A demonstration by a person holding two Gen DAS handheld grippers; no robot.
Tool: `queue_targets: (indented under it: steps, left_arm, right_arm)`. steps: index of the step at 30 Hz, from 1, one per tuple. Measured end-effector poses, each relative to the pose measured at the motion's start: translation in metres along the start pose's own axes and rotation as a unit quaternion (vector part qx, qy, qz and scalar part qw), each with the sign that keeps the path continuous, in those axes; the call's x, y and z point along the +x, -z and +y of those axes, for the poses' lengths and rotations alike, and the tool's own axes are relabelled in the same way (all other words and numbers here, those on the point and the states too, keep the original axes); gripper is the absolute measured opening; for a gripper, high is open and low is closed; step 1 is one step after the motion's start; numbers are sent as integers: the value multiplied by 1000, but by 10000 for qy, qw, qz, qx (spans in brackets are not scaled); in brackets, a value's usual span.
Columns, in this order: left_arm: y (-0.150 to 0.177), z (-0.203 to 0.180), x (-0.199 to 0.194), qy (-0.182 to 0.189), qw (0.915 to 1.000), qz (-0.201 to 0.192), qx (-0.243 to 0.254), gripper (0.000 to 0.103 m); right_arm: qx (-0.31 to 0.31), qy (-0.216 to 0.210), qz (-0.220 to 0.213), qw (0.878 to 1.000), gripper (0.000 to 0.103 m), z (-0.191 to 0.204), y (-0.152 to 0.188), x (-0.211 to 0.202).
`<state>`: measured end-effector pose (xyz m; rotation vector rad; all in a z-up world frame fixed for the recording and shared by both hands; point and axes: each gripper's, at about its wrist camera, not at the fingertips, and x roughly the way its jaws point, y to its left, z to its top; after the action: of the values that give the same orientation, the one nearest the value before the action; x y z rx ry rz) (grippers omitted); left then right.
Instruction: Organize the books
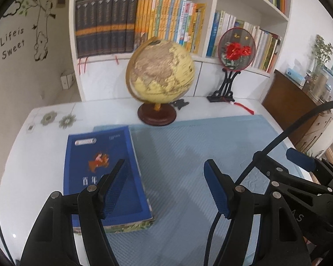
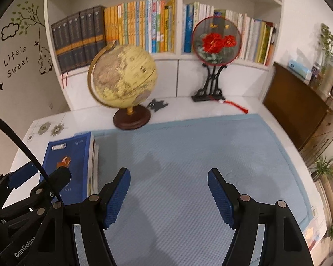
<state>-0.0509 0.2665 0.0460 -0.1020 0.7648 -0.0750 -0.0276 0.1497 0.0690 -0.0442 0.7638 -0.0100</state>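
Observation:
A stack of books topped by a blue-covered book [image 1: 100,168] lies flat at the left edge of the light blue mat [image 1: 188,155]; the right wrist view shows the same blue book [image 2: 66,161] at its left. My left gripper [image 1: 166,188] hovers open above the mat, its left finger over the book's cover, nothing between its pads. My right gripper [image 2: 168,197] is open too, over bare mat to the right of the stack. Each gripper shows at the edge of the other's view. The white bookshelf [image 1: 208,33] behind holds rows of upright books [image 1: 166,22].
A yellow globe [image 1: 159,71] on a round wooden base stands behind the mat. A round red-flower fan on a black stand [image 1: 235,51] sits to its right. A brown cabinet [image 1: 288,102] with bottles and plants borders the desk's right side. A black cable [image 1: 288,130] crosses right.

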Motion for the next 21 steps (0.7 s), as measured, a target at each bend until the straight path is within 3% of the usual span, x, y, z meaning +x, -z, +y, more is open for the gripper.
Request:
queue_targets:
  steps: [5, 9, 21]
  left_arm:
    - [-15, -4, -11, 169, 9990, 335, -261, 69]
    - [-16, -6, -18, 92, 9988, 305, -372, 69]
    - [-8, -10, -16, -142, 9989, 302, -338, 69]
  right_arm:
    - [28, 95, -283, 9996, 73, -7, -12, -18]
    - [65, 75, -444, 9990, 80, -13, -17, -27]
    - [23, 56, -449, 9990, 81, -16, -12, -29]
